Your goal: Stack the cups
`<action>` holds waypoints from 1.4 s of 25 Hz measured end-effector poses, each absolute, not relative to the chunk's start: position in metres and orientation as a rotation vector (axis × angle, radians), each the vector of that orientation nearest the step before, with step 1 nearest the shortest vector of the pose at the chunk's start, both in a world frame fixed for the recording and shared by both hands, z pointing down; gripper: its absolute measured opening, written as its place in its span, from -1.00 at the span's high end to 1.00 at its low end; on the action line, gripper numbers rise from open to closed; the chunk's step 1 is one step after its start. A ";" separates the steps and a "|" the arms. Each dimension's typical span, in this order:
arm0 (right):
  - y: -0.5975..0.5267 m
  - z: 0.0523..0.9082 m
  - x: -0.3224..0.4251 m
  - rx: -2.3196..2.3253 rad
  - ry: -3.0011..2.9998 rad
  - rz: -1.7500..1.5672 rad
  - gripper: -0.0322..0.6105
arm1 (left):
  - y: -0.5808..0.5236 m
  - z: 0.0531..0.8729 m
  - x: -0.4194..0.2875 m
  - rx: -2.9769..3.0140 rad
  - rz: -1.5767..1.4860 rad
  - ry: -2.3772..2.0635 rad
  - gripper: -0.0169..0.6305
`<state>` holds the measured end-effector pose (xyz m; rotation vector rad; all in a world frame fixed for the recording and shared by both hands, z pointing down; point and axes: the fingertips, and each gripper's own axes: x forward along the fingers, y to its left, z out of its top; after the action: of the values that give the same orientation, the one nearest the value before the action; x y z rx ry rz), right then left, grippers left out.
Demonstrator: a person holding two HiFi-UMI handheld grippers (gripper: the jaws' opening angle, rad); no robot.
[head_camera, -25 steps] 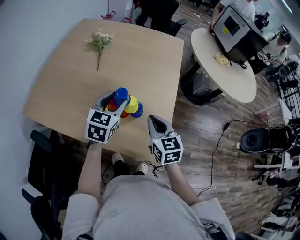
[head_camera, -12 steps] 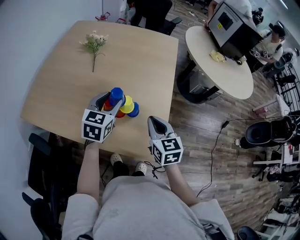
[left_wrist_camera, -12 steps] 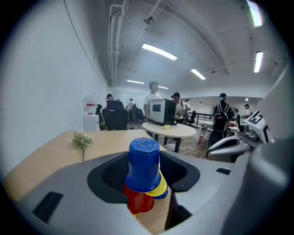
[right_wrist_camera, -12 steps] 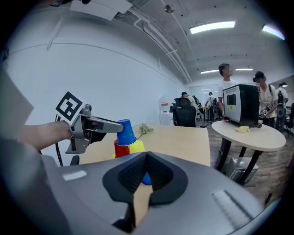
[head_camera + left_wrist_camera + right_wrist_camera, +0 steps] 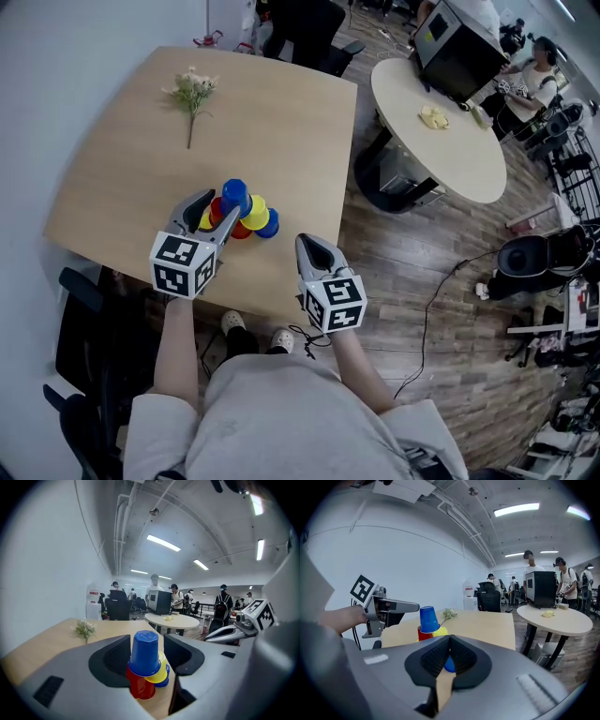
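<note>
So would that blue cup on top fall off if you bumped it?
Probably. The upside-down blue plastic cup perches on the red plastic cup and yellow plastic cup, so a nudge would likely tip it. It looks like thin plastic, so probably very light, and being round it might roll away.

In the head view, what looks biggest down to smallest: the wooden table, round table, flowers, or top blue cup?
wooden table
round table
flowers
top blue cup
The round table is farther away, so it may really be bigger.
</note>
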<state>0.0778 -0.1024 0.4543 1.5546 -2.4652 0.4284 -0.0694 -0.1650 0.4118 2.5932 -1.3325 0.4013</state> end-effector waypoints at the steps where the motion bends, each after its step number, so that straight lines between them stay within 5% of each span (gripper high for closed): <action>1: -0.103 0.452 0.078 1.554 -2.474 0.425 0.86 | -0.160 0.406 -0.075 2.600 0.398 -1.378 0.31; 4: -0.105 0.443 0.075 1.538 -2.512 0.407 0.87 | -0.148 0.393 -0.093 2.586 0.362 -1.512 0.87; 5: -0.105 0.441 0.073 1.529 -2.525 0.398 0.86 | -0.144 0.390 -0.097 2.574 0.341 -1.536 0.91; 35: -0.056 0.369 0.080 1.409 -2.742 0.157 0.86 | -0.012 0.345 -0.143 2.353 0.063 -2.007 0.92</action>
<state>0.0804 -0.0556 0.3694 1.4087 -2.7417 0.1569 -0.1432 -0.0120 0.3448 2.3526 -2.0073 0.0633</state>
